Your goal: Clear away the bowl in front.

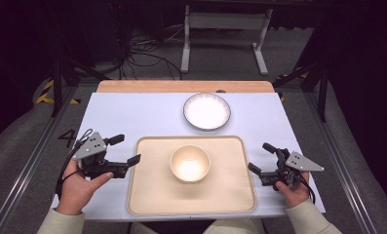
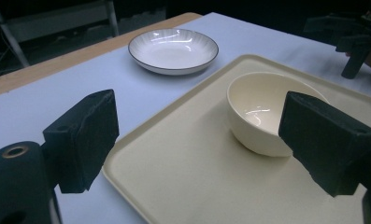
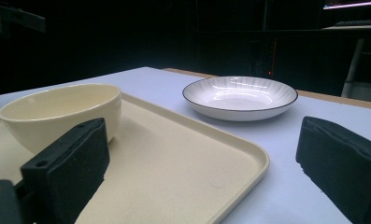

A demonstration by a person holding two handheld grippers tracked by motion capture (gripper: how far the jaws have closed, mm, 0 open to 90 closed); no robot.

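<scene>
Both our grippers, left gripper (image 1: 126, 149) and right gripper (image 1: 261, 157), gape empty beside the cream tray (image 1: 147, 195) bearing the bowl (image 1: 190, 163).

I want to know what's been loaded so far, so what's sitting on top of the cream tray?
One cream bowl stands upright near the middle of the tray, and it looks empty inside. The tray surface directly beneath the bowl is covered, so nothing can be told there.

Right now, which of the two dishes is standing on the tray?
The cream bowl. It sits in the middle of the beige tray, between the two grippers. The white plate with the dark rim lies farther back on the bare table, off the tray.
</scene>
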